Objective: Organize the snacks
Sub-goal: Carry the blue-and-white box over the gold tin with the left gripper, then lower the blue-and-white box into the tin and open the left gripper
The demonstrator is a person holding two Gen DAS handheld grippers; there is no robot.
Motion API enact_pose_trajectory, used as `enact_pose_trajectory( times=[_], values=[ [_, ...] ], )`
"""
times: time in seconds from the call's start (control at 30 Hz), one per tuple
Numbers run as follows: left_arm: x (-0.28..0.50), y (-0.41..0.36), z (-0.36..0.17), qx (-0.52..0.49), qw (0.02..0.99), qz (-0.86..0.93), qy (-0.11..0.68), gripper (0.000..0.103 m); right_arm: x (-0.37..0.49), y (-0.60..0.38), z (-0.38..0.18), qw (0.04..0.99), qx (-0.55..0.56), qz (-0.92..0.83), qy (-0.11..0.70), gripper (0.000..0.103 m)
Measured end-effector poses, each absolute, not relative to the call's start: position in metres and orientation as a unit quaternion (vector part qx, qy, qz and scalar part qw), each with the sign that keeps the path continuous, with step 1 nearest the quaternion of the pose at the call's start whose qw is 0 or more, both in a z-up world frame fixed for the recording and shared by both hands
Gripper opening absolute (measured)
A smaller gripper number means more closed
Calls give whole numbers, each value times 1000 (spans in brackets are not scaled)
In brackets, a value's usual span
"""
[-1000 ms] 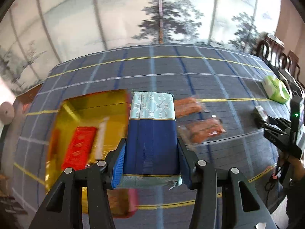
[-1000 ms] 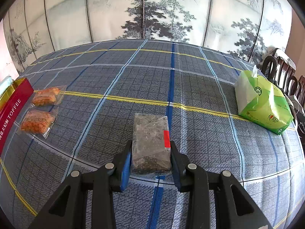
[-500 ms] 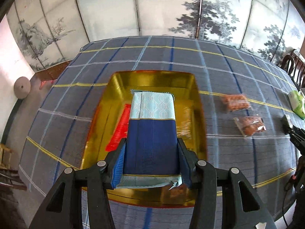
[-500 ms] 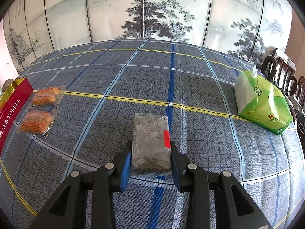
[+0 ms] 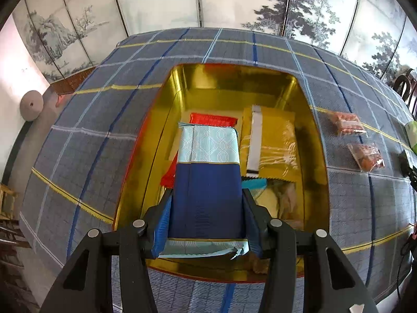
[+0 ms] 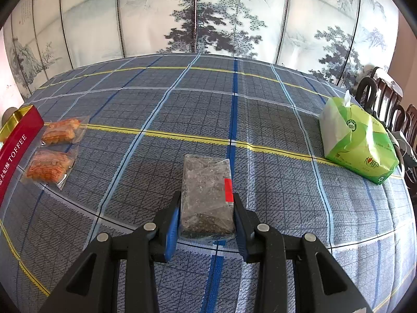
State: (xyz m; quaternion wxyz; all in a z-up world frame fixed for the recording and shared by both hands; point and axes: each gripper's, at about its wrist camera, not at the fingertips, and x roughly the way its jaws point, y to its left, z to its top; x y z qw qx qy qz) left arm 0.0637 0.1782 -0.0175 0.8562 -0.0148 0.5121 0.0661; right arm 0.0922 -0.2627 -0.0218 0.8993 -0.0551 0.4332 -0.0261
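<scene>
A blue packet (image 5: 207,185) is gripped by the left gripper (image 5: 207,224) above the gold tin (image 5: 234,83). A dark clear-wrapped bar (image 6: 206,195) is clamped in the right gripper (image 6: 206,217) over the tablecloth (image 6: 260,109)

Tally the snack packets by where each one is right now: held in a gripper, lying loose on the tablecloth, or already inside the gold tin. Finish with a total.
Held in a gripper: 2, the blue packet and the dark clear-wrapped packet.
Loose on the tablecloth: 2 orange snack packets.
Inside the gold tin: at least 2 clearly told, a red packet and a gold packet.
Total: at least 6.
</scene>
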Motion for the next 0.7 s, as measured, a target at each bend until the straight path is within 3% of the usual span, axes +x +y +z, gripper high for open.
enact_pose_trajectory(
  times=[0.7],
  values=[
    [59, 185, -28, -2, 851, 68, 520, 50, 92, -258, -23, 899, -61, -30, 433, 37]
  ],
)
